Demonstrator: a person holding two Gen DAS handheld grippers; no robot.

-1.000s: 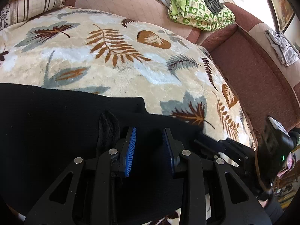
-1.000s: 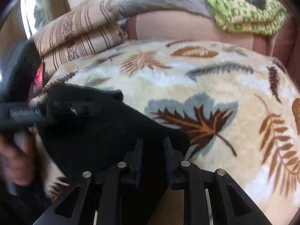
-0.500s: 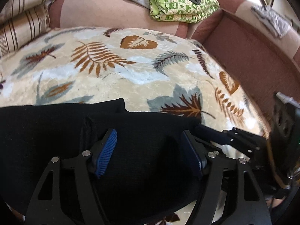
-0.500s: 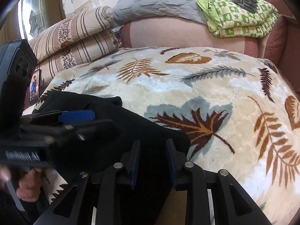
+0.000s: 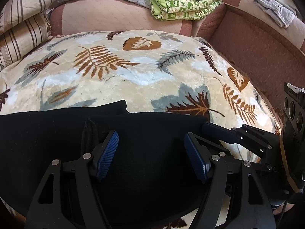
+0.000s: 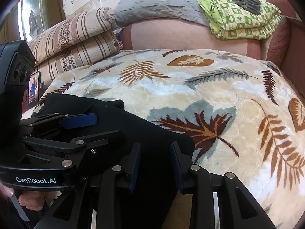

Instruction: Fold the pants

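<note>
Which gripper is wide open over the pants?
The left gripper: its blue pads are spread wide above the black pants; the right gripper shows a narrower gap.

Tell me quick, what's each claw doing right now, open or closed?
Left claw: open wide over the black pants, holding nothing.
Right claw: partly open at the pants' edge, gripping nothing visible.
</note>
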